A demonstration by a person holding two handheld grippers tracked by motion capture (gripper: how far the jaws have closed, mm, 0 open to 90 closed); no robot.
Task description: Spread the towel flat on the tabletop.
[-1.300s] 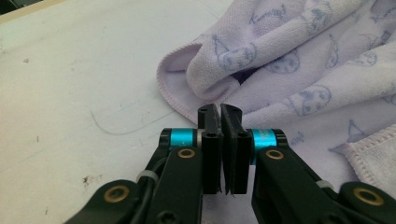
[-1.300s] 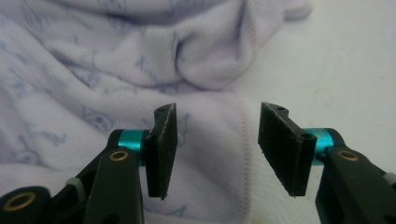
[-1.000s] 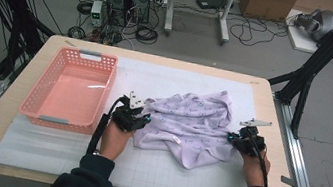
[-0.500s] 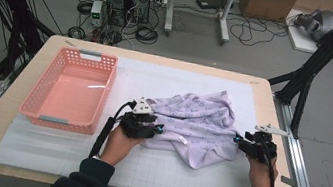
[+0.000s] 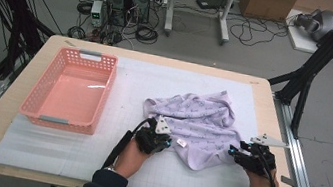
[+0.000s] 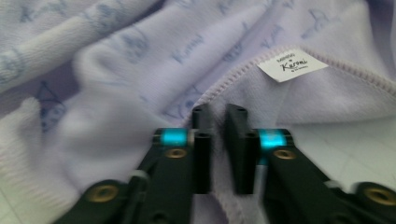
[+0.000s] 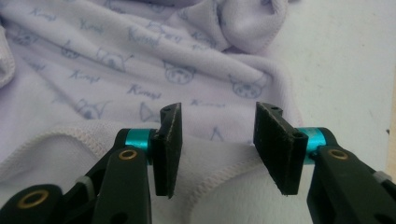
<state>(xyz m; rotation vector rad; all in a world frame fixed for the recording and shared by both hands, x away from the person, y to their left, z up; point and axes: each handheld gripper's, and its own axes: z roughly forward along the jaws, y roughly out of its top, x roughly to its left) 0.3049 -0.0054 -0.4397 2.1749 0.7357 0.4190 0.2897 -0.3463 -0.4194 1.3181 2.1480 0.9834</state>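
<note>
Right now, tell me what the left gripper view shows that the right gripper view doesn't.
Left gripper view: a white sewn-in label on the towel's hem, and the left gripper with jaws nearly together, pinching the stitched edge after just closing on it.

Right gripper view: the right gripper with jaws apart, just opened, pads clear of the cloth, and printed cat faces.

Both: the lilac towel with blue print, a stitched hem, and the pale table mat beside it.
</note>
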